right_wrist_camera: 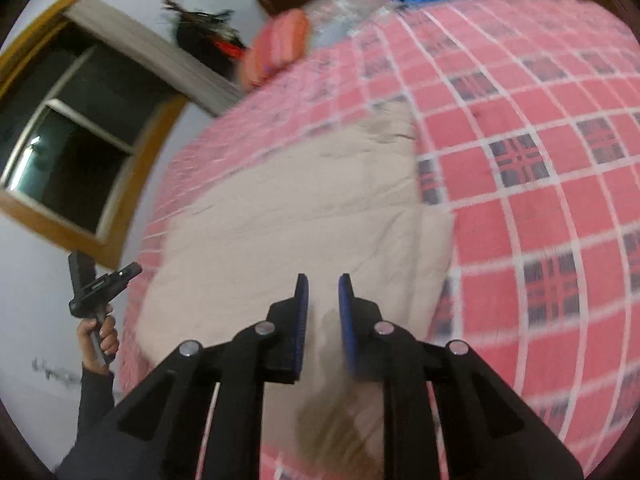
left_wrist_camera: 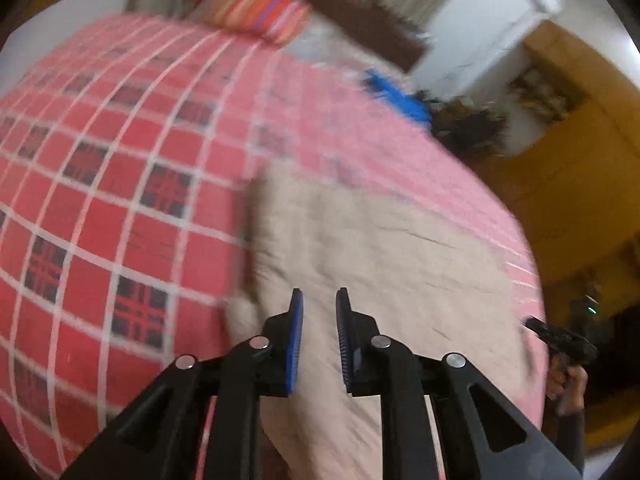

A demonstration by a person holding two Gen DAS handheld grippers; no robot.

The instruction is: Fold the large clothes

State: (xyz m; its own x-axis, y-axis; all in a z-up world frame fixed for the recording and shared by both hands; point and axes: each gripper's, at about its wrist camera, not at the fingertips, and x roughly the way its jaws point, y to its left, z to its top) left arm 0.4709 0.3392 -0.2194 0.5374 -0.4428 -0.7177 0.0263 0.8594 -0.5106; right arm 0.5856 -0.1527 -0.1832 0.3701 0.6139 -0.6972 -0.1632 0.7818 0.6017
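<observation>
Left wrist: tongs point(left_wrist_camera: 319, 300) parted, orange wall point(left_wrist_camera: 580, 184) | right wrist: window point(right_wrist_camera: 68, 140)

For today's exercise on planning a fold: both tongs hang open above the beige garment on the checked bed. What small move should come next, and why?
Probably lower the left tongs and right tongs onto the near edge of the beige garment and close. Both are open and empty above it, and the cloth lies spread on the checked bedcover, so nothing can fold until it is gripped.

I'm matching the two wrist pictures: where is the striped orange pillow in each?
Left wrist view: striped orange pillow at top centre, beyond the red checked bedspread.
Right wrist view: pillow upper left of centre, at the bedspread's far edge.
Shared landmark: beige garment on the bedspread.
</observation>
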